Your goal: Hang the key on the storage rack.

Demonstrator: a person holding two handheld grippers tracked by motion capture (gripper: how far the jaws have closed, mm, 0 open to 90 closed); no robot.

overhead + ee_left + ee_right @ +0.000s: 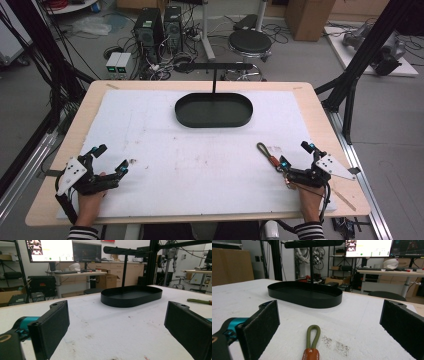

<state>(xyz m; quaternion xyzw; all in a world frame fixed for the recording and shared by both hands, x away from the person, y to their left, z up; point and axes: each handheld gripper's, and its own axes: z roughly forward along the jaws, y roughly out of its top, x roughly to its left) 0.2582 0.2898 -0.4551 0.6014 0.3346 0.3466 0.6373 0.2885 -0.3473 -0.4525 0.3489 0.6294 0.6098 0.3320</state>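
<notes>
Both jaws stand wide, holding nothing; right gripper (296, 156) straddles the olive strap (313, 336); lower, pinch near its orange tab (311, 354); left gripper (111, 159) waits near-left.

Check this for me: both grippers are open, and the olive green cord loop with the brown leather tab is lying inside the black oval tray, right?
Not quite. The olive green cord loop with the brown leather tab lies on the white table cover between the right gripper's open jaws, short of the black oval tray, as the right gripper view shows. The left gripper is open too.
</notes>
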